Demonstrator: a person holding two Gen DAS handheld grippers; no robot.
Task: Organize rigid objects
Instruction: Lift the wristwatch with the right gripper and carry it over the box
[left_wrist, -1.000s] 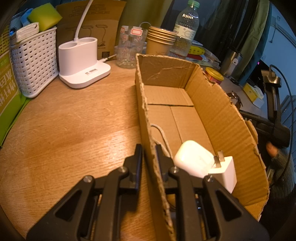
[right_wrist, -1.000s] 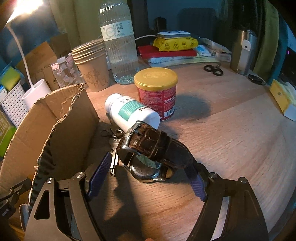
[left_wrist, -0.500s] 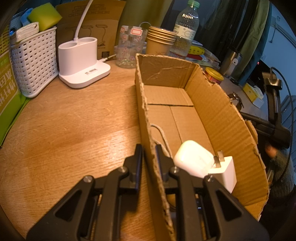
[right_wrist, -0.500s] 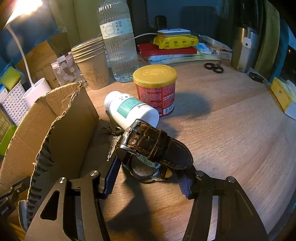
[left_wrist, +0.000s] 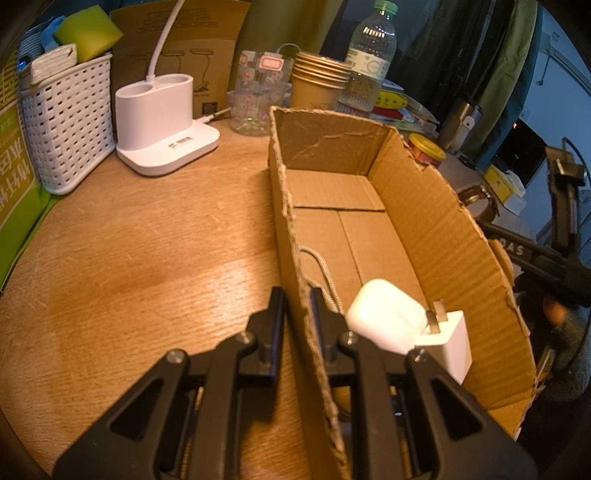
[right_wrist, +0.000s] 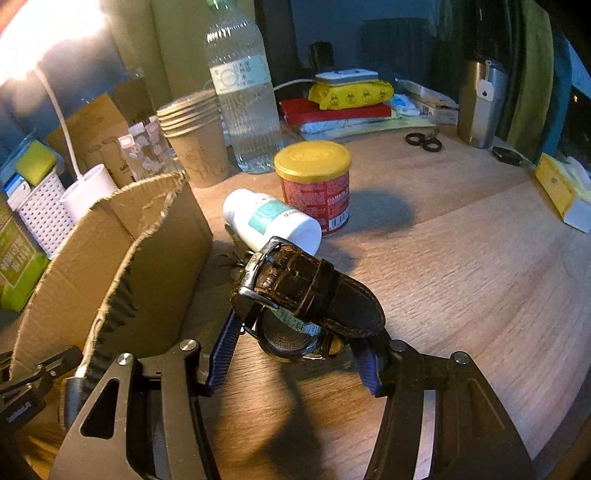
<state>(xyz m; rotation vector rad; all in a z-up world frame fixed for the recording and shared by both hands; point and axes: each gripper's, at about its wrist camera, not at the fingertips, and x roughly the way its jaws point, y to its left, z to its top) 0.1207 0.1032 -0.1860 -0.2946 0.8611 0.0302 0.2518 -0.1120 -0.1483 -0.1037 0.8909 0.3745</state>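
Observation:
My left gripper (left_wrist: 297, 295) is shut on the near left wall of an open cardboard box (left_wrist: 443, 229). Inside the box lie a white earbud case (left_wrist: 384, 319), a white charger plug (left_wrist: 448, 338) and a braided cord (left_wrist: 325, 273). My right gripper (right_wrist: 295, 332) is shut on a wristwatch with a dark brown leather strap (right_wrist: 314, 291) and holds it above the table, right of the box (right_wrist: 110, 251). A white pill bottle (right_wrist: 273, 221) lies on its side behind the watch, next to a red can with a yellow lid (right_wrist: 314, 184).
At the back stand a water bottle (right_wrist: 243, 103), stacked paper cups (right_wrist: 195, 144), a glass (left_wrist: 258, 96), a white lamp base (left_wrist: 162, 122) and a white basket (left_wrist: 66, 122). A steel tumbler (right_wrist: 480, 103), scissors (right_wrist: 424, 140) and a yellow box (right_wrist: 561, 188) lie to the right.
My right gripper has closed its fingers onto the watch and lifted it slightly, moving forward. My left gripper still holds the box wall and has not moved.

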